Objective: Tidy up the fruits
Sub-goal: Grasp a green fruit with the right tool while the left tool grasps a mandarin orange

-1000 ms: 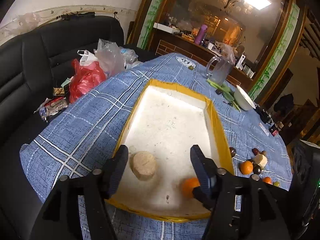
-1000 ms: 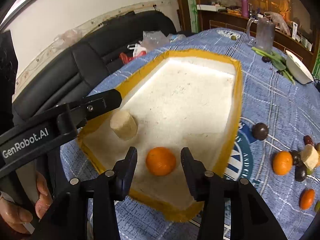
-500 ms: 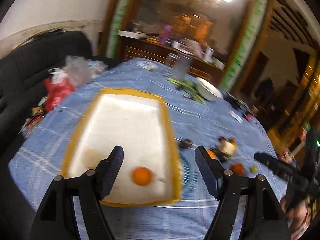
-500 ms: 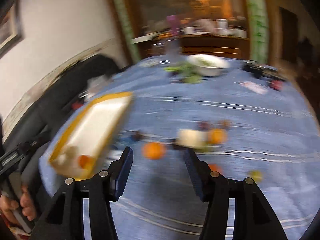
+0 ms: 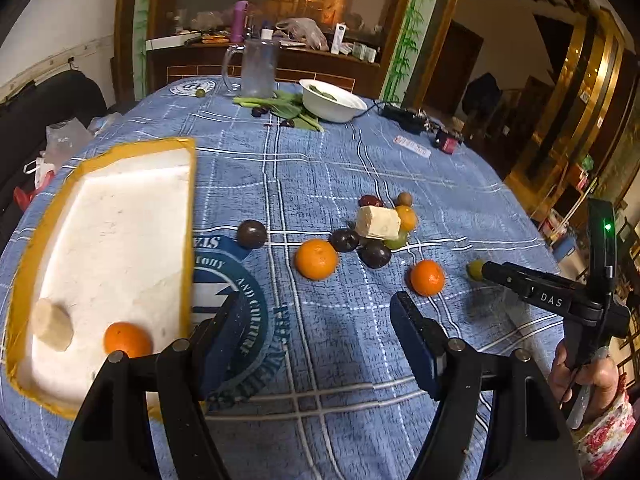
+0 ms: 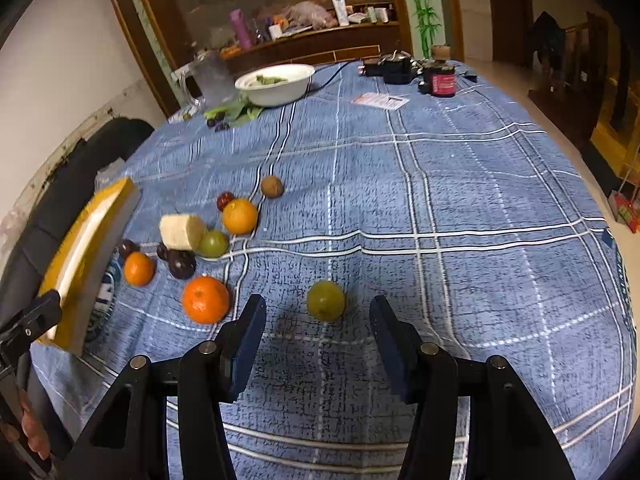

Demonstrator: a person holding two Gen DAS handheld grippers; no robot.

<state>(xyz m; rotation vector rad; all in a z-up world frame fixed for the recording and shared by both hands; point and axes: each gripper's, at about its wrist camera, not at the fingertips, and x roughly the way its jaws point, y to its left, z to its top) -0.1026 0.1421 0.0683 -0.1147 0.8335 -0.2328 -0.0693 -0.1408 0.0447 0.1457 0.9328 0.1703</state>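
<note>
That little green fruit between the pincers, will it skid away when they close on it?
Probably it rolls easily: the green fruit looks round and sits loose on the tablecloth. Its skin seems smooth, so the open right gripper may need a centred squeeze.

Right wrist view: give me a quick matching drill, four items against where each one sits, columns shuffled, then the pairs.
1. round green fruit
2. white ceramic bowl
3. yellow-rimmed white foam tray
4. pale cream cut block

A. far end of the blue checked tablecloth, holding green leaves
B. left edge of view
C. just ahead of the open right gripper
D. amid the fruit cluster, beside a green fruit

Pairs: 1-C, 2-A, 3-B, 4-D
</note>
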